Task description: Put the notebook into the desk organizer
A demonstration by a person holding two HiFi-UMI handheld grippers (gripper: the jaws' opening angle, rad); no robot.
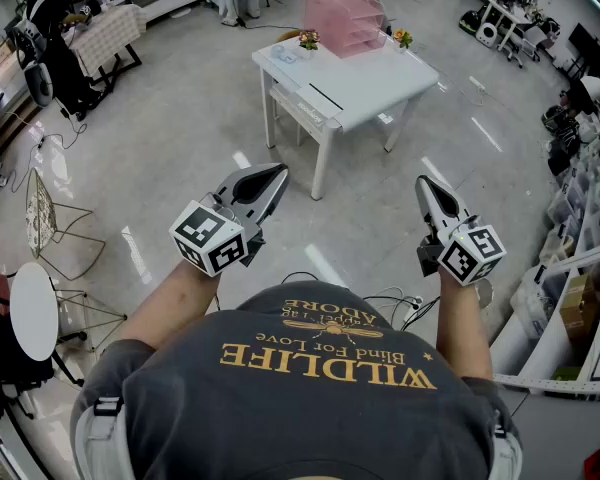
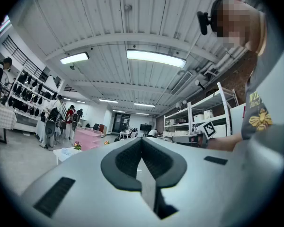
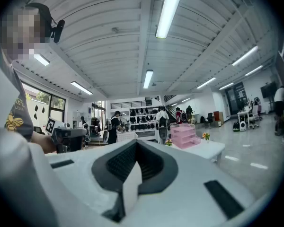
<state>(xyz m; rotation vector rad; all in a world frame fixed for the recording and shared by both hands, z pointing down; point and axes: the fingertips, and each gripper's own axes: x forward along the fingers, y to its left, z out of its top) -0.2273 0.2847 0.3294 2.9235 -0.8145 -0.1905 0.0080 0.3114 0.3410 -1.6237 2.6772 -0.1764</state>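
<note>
Holding left gripper (image 1: 277, 174) and right gripper (image 1: 423, 184) clenched empty, well apart from white table (image 1: 365, 86) bearing pink desk organizer (image 1: 342, 18).

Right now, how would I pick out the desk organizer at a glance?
Find the white rectangular table standing alone mid-room. At its far edge stands the pink translucent plastic desk organizer, a stack of trays. It towers over the two small flower pots flanking it.

Contents of organizer (image 1: 345, 18), seemingly indistinct
</note>
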